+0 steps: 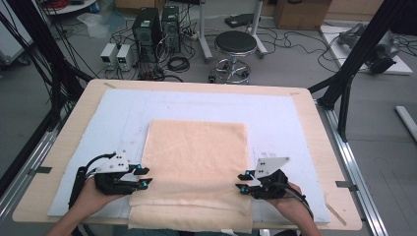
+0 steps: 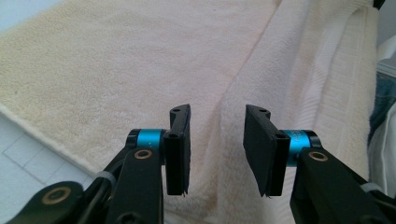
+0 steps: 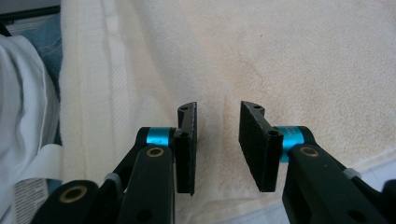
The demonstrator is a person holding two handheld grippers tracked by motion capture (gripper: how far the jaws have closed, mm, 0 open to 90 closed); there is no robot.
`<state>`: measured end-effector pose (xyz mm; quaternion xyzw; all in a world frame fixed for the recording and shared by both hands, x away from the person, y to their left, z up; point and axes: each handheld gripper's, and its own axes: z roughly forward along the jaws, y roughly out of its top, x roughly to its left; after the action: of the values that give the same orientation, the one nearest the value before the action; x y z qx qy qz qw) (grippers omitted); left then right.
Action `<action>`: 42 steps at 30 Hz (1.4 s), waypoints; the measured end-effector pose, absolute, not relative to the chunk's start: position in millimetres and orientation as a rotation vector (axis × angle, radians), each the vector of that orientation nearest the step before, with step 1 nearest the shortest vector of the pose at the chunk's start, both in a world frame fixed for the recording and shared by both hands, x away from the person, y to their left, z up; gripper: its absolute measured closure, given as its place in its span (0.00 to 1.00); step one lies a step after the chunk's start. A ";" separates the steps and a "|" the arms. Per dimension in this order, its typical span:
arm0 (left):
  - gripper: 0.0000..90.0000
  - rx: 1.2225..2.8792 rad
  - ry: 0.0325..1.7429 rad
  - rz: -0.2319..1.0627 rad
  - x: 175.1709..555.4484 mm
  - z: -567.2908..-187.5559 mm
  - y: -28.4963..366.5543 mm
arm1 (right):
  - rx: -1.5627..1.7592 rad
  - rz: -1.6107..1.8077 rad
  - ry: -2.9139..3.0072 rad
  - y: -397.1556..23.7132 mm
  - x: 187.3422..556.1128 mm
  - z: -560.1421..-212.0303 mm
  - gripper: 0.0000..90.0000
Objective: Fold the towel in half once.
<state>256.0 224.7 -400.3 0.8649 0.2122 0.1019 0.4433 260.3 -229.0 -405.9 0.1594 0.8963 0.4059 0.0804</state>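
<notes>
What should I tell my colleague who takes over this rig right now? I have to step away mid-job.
Left gripper: open, at the towel's left edge, nothing between the pads.
Right gripper: open, at its right edge, likewise empty.
Towel: cream, flat on the light blue mat; its near part lies doubled and hangs over the table edge.
Done: one fold along the near side, it seems.
Left: probably further folds; regrip the edges first.

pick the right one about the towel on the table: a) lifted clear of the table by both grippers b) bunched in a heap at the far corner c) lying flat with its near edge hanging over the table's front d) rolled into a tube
c: the towel lies spread flat on the pale mat, and its near part drapes past the table's front edge.
</notes>
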 end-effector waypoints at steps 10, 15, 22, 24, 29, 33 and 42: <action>0.71 2.225 0.505 0.243 249.9 -416.0 219.2 | 0.408 1.221 2.694 -225.9 249.4 -409.5 0.72; 0.67 2.284 0.501 0.228 257.9 -428.3 210.7 | 0.364 1.103 2.756 -214.0 260.3 -423.1 0.74; 0.86 2.315 0.494 0.241 258.1 -427.6 208.2 | 0.371 1.089 2.770 -211.7 263.9 -429.2 0.93; 0.88 2.280 0.505 0.238 254.3 -422.9 210.7 | 0.360 1.098 2.770 -212.7 261.7 -425.5 0.94; 0.88 2.217 0.476 0.193 231.4 -402.0 219.9 | 0.357 1.160 2.763 -219.8 244.5 -406.7 0.95; 0.88 2.226 0.415 0.150 214.6 -391.5 219.2 | 0.322 1.175 2.749 -223.7 222.5 -388.2 0.95; 0.61 2.215 0.488 0.158 228.0 -404.7 223.4 | 0.345 1.291 2.772 -229.1 224.6 -393.0 0.77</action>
<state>228.0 223.4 -404.7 0.8840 0.1947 0.0629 0.4204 224.6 -229.1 -393.0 0.1120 0.9004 0.4192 0.0320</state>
